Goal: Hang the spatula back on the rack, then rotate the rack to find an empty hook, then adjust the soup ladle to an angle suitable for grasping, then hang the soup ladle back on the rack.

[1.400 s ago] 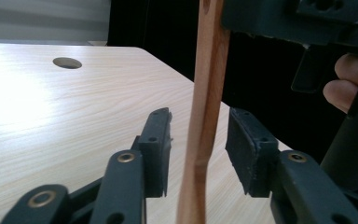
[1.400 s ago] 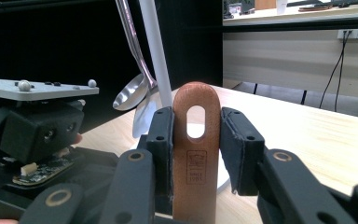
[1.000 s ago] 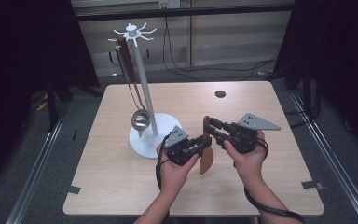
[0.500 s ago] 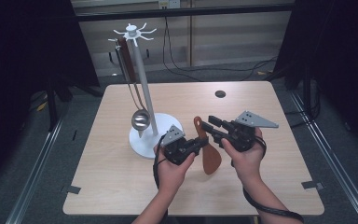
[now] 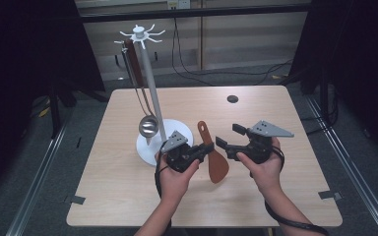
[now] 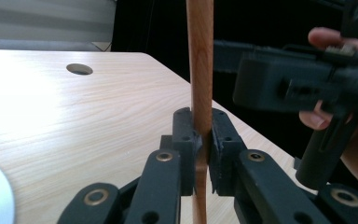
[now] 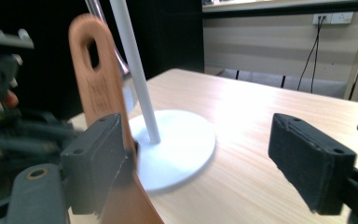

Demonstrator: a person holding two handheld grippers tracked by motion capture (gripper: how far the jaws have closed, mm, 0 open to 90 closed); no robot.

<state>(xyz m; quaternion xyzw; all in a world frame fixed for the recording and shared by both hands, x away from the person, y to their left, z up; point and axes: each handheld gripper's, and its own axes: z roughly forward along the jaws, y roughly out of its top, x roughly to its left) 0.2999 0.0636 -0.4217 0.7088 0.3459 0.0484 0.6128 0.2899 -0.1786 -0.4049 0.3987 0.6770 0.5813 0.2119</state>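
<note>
Near the middle of the counter: a wooden rice paddle (image 5: 215,156) stood off the surface, handle up and broad blade down, between the two grippers.
Counter: the pale wood counter (image 5: 275,196) had a small round hole (image 5: 233,99) near its far edge.
Left gripper: the left gripper (image 5: 207,149) was clamped on the paddle's handle, both pads pressing the wood; in the left gripper view the handle rose straight up between them (image 6: 200,70).
Right gripper: the right gripper (image 5: 230,135) had just been opening, and its jaws stood wide apart. In the right gripper view the paddle (image 7: 100,88) lay against one pad, the other pad well clear.
Stand: a white utensil stand (image 5: 150,98) rose just left of the left gripper, its round base (image 5: 150,147) on the counter.
Ladle: a metal ladle (image 5: 147,125) hung from the stand's top hooks.
</note>
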